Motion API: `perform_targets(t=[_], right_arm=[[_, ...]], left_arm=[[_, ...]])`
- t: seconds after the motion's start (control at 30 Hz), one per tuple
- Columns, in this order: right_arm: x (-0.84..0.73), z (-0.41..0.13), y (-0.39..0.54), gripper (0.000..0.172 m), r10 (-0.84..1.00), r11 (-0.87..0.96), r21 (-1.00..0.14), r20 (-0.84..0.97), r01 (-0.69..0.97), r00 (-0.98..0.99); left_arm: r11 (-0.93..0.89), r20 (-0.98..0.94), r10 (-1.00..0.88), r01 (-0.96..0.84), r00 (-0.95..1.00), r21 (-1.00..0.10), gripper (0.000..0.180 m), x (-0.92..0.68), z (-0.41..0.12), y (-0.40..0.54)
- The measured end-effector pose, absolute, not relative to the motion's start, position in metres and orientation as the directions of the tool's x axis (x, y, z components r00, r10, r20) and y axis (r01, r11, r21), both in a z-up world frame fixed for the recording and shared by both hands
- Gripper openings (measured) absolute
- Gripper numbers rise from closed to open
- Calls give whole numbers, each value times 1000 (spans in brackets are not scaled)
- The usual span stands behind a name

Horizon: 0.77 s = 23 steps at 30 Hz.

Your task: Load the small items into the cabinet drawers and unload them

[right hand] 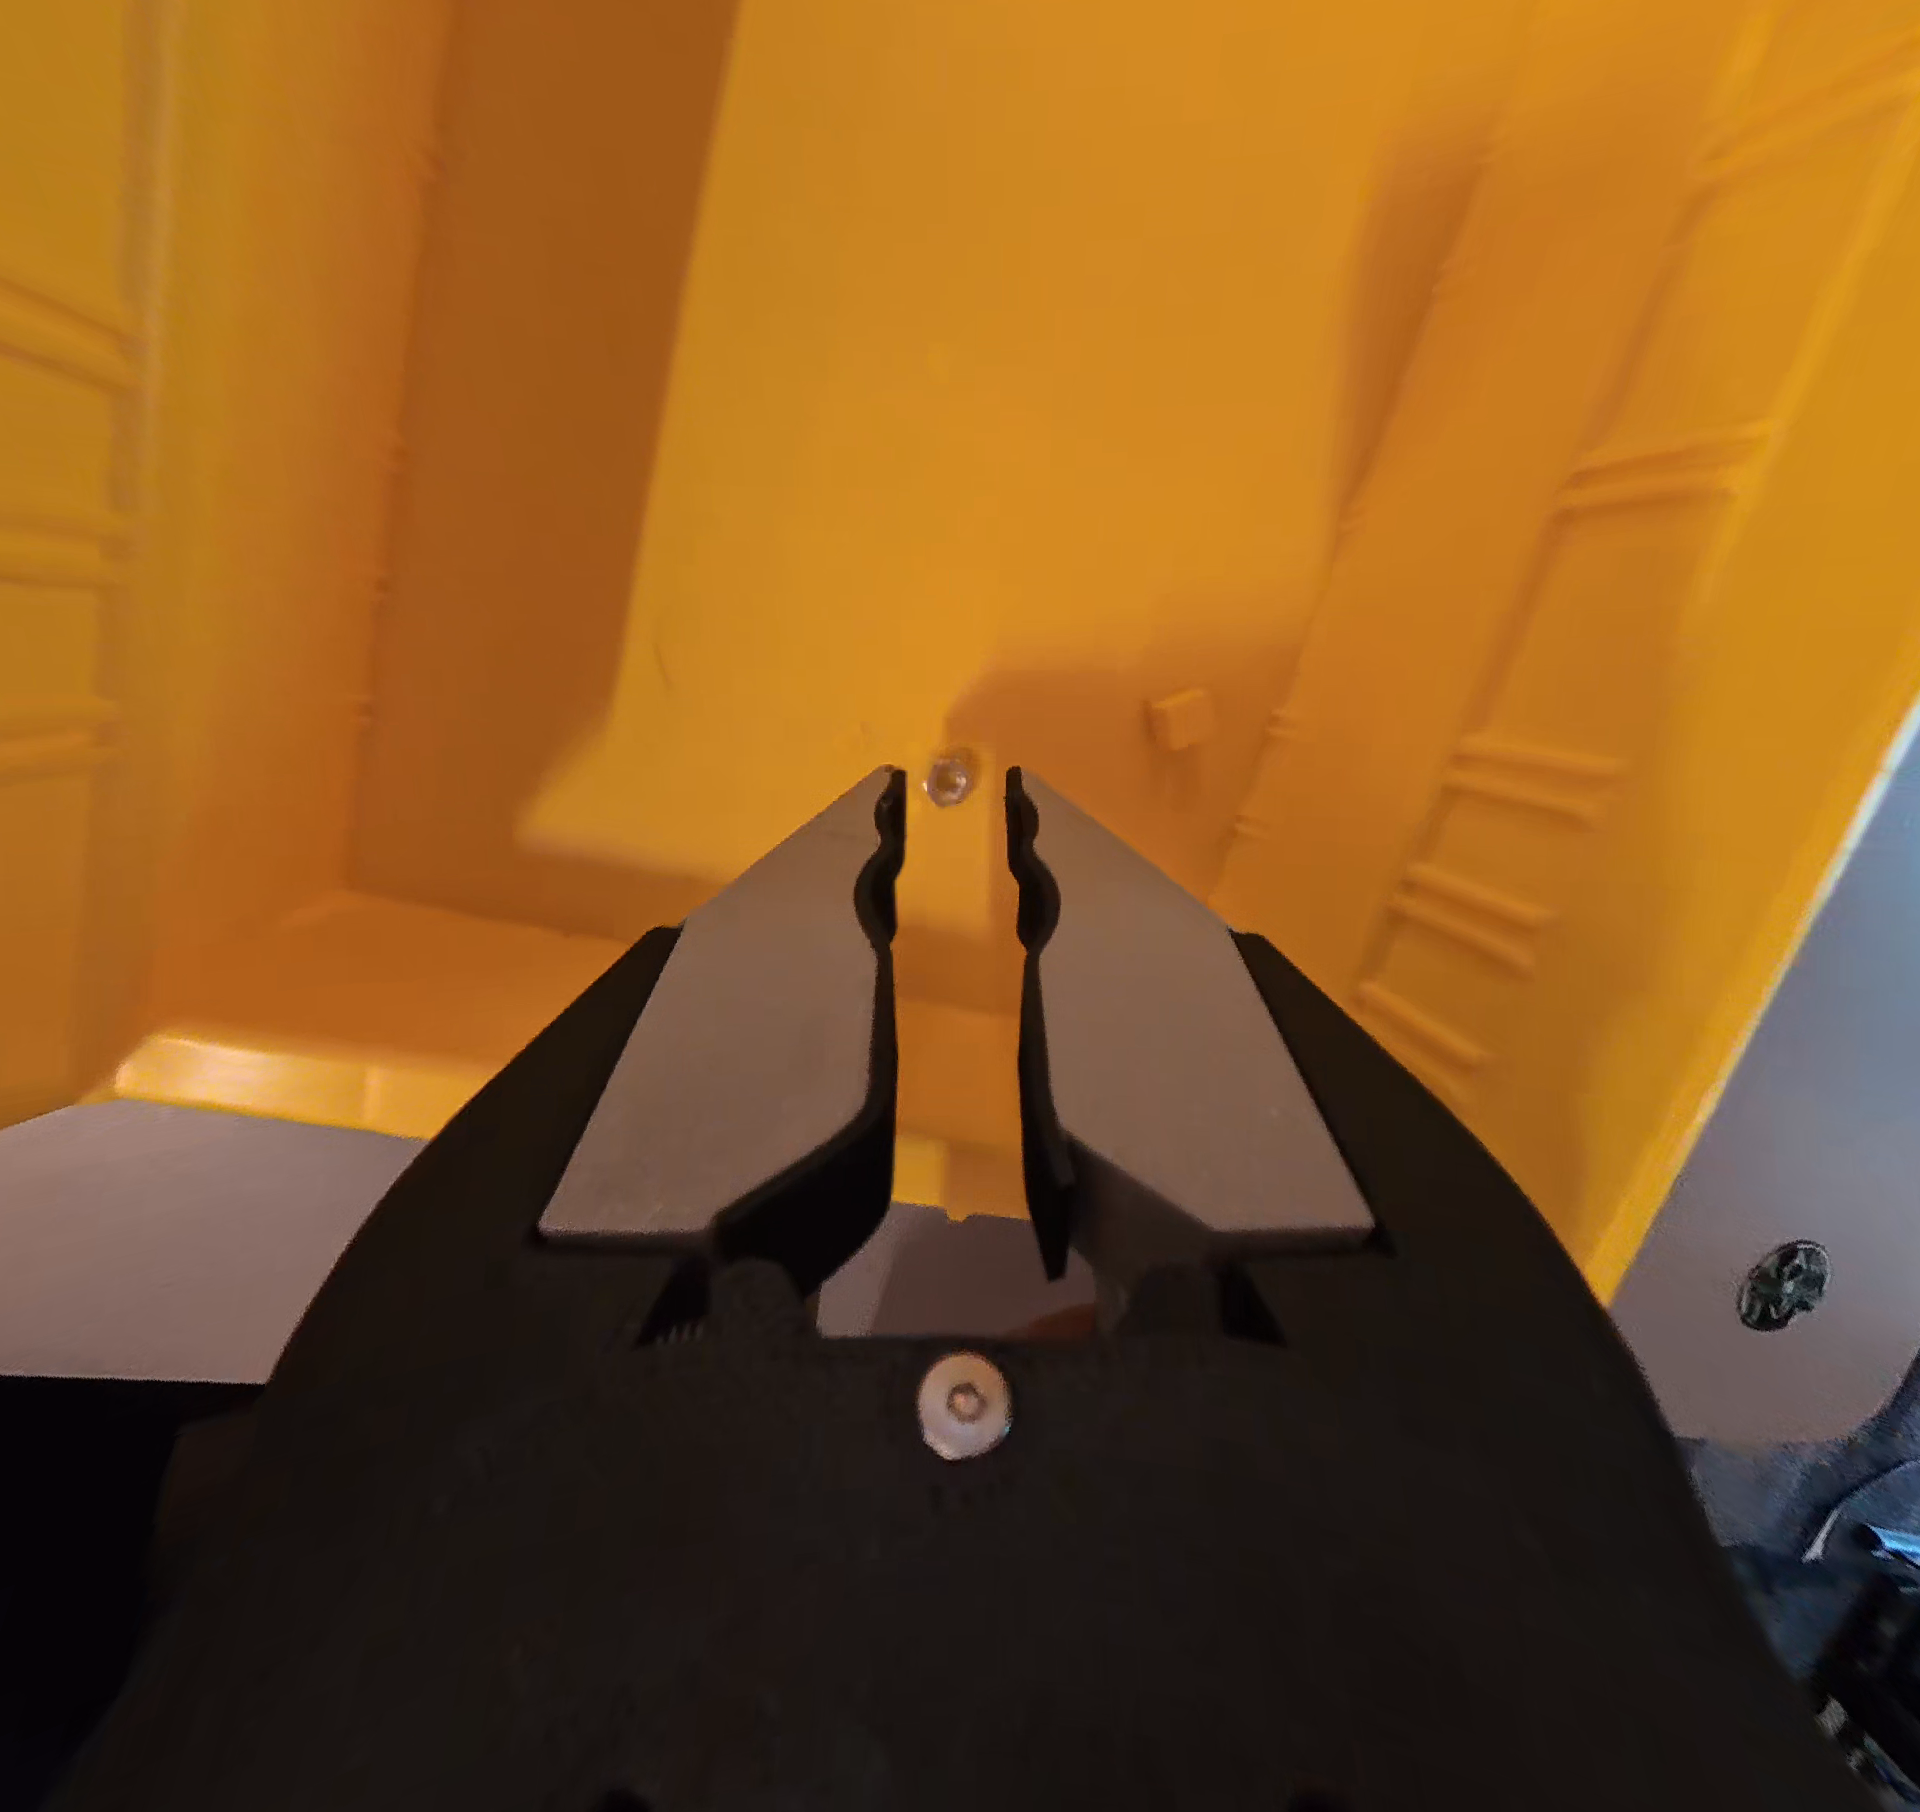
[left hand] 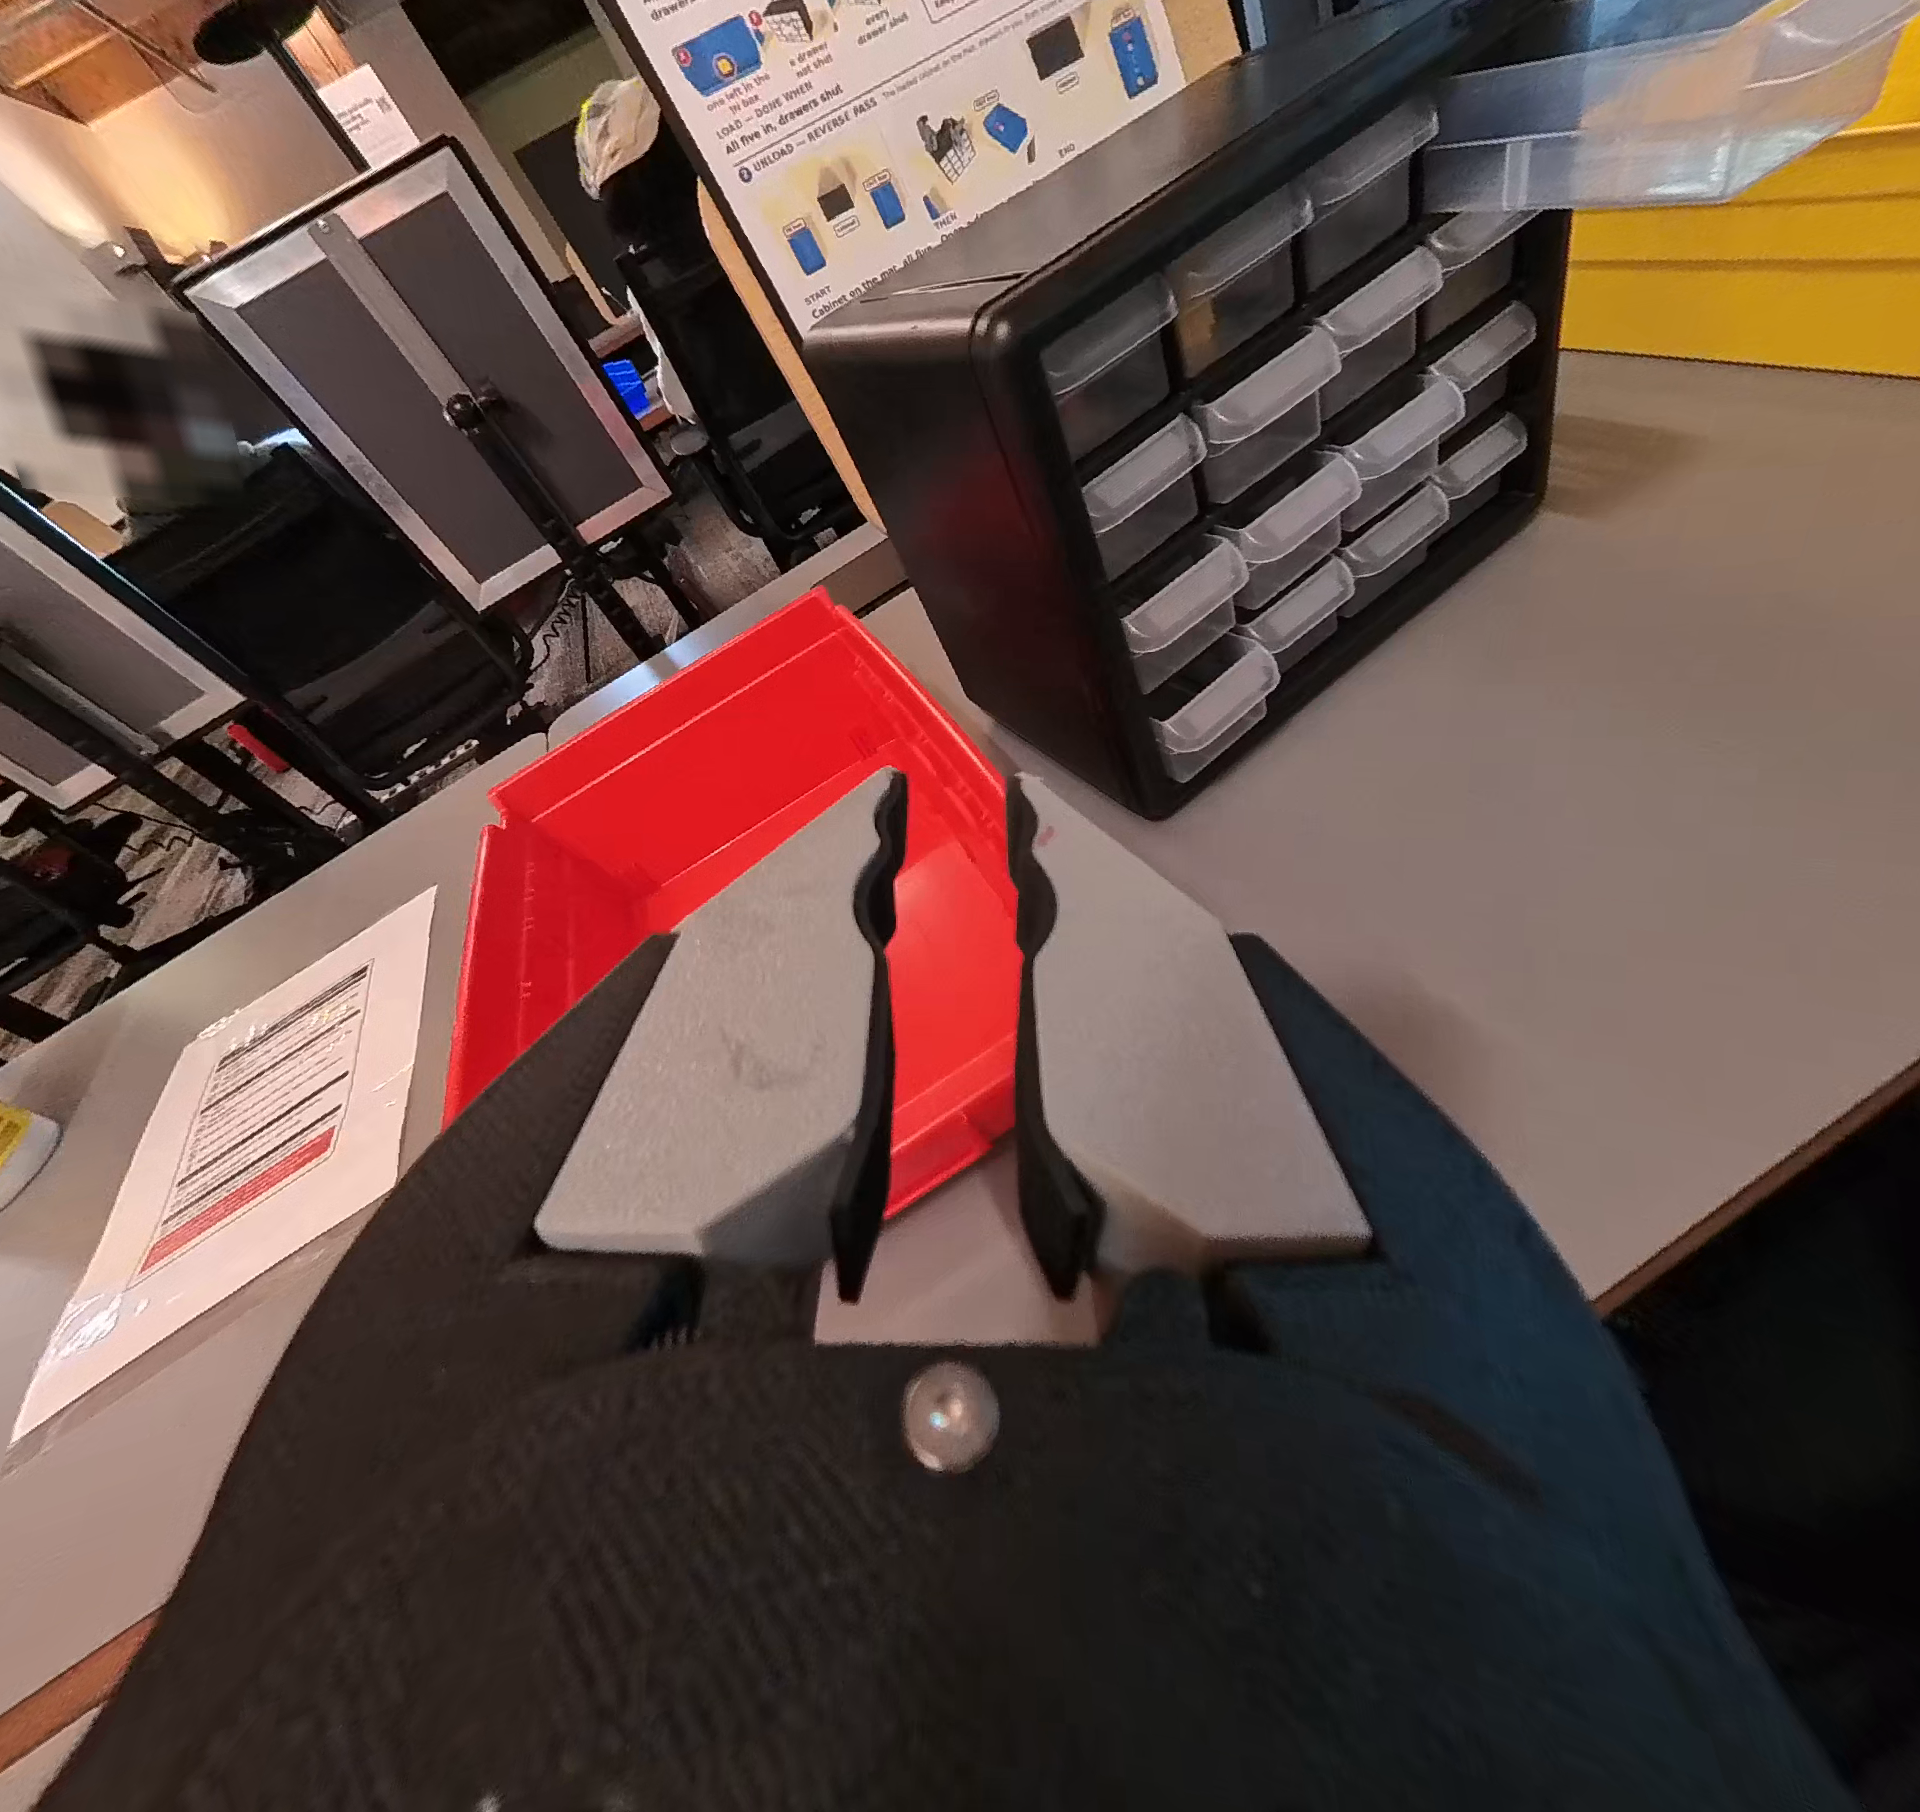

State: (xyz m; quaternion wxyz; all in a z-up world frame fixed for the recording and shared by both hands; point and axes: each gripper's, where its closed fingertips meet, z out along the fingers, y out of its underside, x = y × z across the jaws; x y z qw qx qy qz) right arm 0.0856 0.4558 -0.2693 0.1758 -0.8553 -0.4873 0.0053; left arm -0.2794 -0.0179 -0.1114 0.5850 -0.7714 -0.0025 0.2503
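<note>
Lying on the floor of a yellow bin (right hand: 1039, 308), a small metal nut (right hand: 949, 782) sits just past the tips of the right tool (right hand: 954, 786), whose fingers stand apart with nothing pressed between them. Beside that yellow bin stands the black cabinet (left hand: 1226, 474) of small clear drawers on the grey desk (left hand: 1558, 931), with its top right drawer (left hand: 1662, 121) pulled far out. Left of the cabinet and close to it, a red bin (left hand: 665, 806) rests on the desk. The left tool (left hand: 956, 806) hangs above the red bin, fingers parted and gripping nothing. A printed sheet (left hand: 229, 1170) lies farther left.
</note>
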Motion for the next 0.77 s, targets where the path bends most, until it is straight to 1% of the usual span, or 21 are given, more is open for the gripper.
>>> perform_targets(t=[0.03,0.1,0.17,0.3,0.37,0.43,0.57,0.77], right_arm=[[84,-266,456,15,835,-459,-316,164,830,525],[82,-257,456,15,835,-446,-336,177,829,521],[75,-241,454,15,834,-424,-385,187,820,519],[41,-189,428,16,864,-327,-562,147,760,481],[20,-159,403,16,901,-238,-643,134,728,413],[0,-133,367,17,943,-143,-697,119,703,310],[-31,-106,289,19,993,19,-735,95,677,75],[-62,-102,219,19,986,167,-727,118,666,-118]], left_arm=[[-313,-382,298,-289,875,-905,16,-280,-111,-18],[-310,-382,300,-289,874,-906,16,-280,-110,-19],[-308,-381,302,-289,874,-906,16,-280,-109,-20],[-307,-379,304,-287,874,-907,16,-281,-109,-21],[-309,-381,303,-288,874,-907,16,-280,-109,-20],[-310,-383,301,-291,873,-905,16,-279,-109,-20],[-309,-385,298,-294,873,-905,16,-278,-108,-19],[-297,-385,303,-297,872,-907,16,-277,-104,-23]])
